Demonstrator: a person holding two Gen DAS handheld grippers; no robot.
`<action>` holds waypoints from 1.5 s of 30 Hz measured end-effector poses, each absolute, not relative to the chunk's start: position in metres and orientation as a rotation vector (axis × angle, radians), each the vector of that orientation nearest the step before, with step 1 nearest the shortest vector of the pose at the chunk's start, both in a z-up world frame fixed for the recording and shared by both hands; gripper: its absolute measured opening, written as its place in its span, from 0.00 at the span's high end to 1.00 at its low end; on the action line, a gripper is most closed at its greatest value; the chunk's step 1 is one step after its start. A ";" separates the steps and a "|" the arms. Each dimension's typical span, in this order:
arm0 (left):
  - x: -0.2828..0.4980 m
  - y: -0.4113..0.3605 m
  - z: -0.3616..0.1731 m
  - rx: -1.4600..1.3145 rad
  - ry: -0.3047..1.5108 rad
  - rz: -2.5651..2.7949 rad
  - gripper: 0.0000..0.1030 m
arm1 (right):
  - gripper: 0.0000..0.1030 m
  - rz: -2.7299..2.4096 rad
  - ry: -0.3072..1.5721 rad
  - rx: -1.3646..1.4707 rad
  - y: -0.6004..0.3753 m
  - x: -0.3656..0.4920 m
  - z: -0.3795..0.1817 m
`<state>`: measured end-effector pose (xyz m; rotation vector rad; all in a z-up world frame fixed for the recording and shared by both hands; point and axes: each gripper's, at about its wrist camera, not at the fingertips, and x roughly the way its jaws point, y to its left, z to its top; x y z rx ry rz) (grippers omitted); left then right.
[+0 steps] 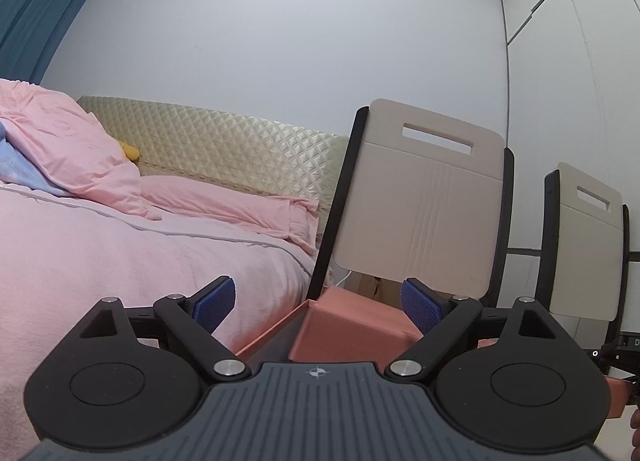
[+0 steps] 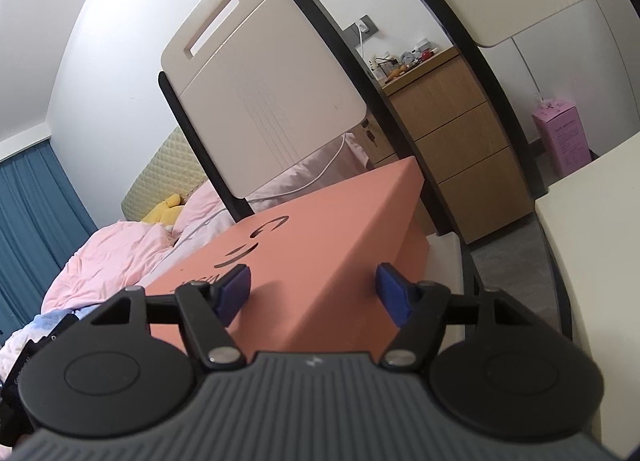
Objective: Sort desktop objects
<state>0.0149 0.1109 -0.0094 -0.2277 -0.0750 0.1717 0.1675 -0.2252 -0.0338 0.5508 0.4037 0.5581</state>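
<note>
A salmon-pink cardboard box [image 2: 304,229] with black lettering on its top is tilted up in front of the right wrist camera. My right gripper [image 2: 314,295] is open and straddles the box's near corner edge. One blue pad hovers over the top face and the other sits beside the side face. In the left wrist view the same box [image 1: 352,325] lies low between the spread blue pads, with a thin raised rim to its left. My left gripper [image 1: 318,307] is open around it. The box's underside is hidden.
Two beige chair backs with black frames [image 1: 420,205] [image 1: 584,237] stand just beyond the box. A bed with pink bedding [image 1: 120,253] fills the left. A wooden drawer unit [image 2: 452,141], a pink carton [image 2: 562,141] and a white tabletop edge [image 2: 592,221] lie to the right.
</note>
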 end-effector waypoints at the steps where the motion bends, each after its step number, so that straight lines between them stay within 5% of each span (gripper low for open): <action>1: 0.017 0.111 -0.010 -0.229 -0.069 0.164 0.10 | 0.34 0.565 0.402 0.546 -0.224 0.166 -0.033; 30: 0.085 0.133 -0.003 -0.264 0.088 0.147 0.05 | 0.30 0.608 0.346 0.436 -0.189 0.160 -0.026; 45: 0.046 0.104 -0.014 -0.100 0.066 0.188 0.07 | 0.34 0.692 0.312 0.414 -0.194 0.143 -0.018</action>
